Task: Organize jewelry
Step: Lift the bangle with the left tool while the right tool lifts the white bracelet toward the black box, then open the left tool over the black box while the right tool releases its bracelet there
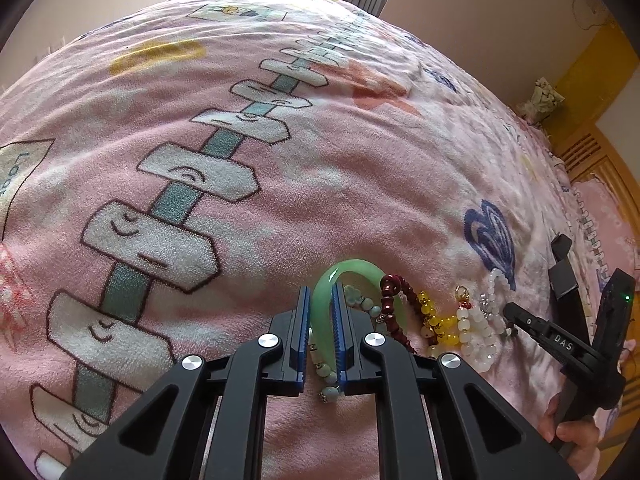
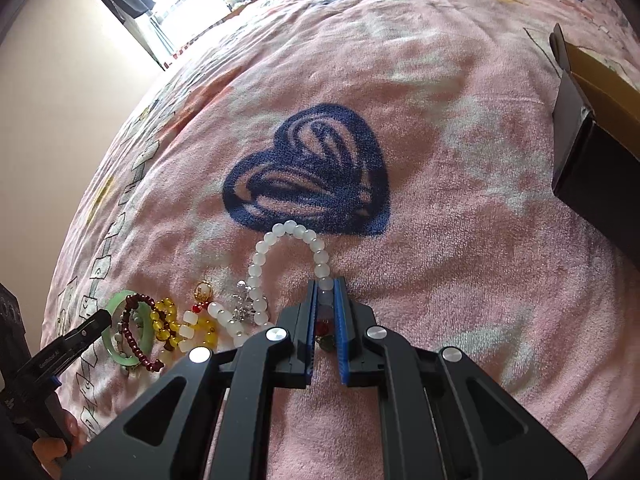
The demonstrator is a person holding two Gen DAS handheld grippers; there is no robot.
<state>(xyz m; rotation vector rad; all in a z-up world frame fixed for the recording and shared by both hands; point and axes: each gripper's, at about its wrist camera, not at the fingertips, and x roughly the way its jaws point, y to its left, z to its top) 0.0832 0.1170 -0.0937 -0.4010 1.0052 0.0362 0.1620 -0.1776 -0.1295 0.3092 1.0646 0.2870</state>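
Jewelry lies in a small heap on the pink blanket (image 2: 440, 160) of the bed: a green bangle (image 1: 352, 270), a dark red bead string (image 1: 394, 292), yellow beads (image 1: 436, 320) and a white bead bracelet (image 2: 288, 236), all touching or overlapping.

Our left gripper (image 1: 322, 312) has its jaws clamped on one side of the bangle, whose arch stands up beyond the fingertips. Our right gripper (image 2: 326, 304) has its jaws closed on one end of the white bracelet, with the loop lying ahead on the blanket just below the blue heart (image 2: 312, 172). A black box (image 2: 592, 128) with a tan inside sits well apart to the right (probably where things should go).

We judge the step in hand to be pulling pieces free of the heap. To do it well, we should lift slowly and separately, because the red string lies across the bangle and small pale beads (image 1: 330, 376) run between the left jaws. Draw the white bracelet away from the pile, towards the box, and watch for its charm (image 2: 242, 308) snagging the yellow beads. Keep both grips firm, since smooth beads may slip.
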